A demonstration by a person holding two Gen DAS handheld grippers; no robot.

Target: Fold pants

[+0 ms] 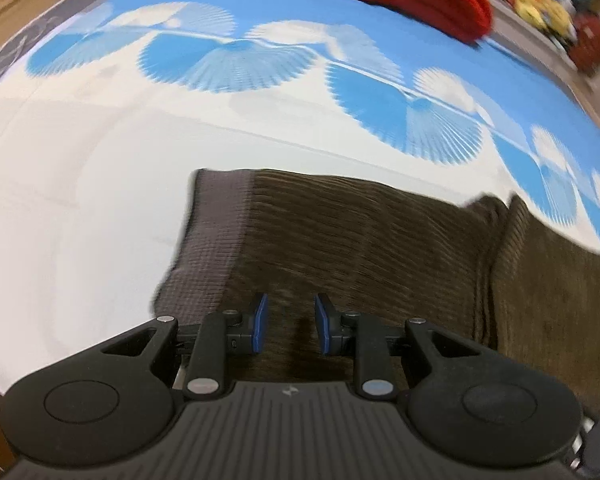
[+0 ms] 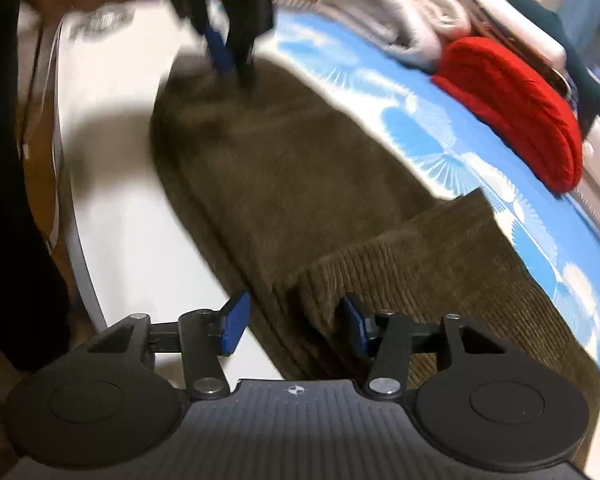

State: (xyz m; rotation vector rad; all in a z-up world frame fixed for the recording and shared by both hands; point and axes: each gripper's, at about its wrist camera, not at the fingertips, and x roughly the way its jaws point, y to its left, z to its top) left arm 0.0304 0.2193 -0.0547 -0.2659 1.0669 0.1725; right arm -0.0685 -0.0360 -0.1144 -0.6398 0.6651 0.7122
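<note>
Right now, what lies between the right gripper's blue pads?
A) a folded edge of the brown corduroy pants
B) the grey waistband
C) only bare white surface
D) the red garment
A: in the right wrist view the right gripper has its pads set apart on either side of a stacked, ribbed fold of the brown pants, not visibly pressing it. The red garment lies far off on the blue patterned cloth.
</note>
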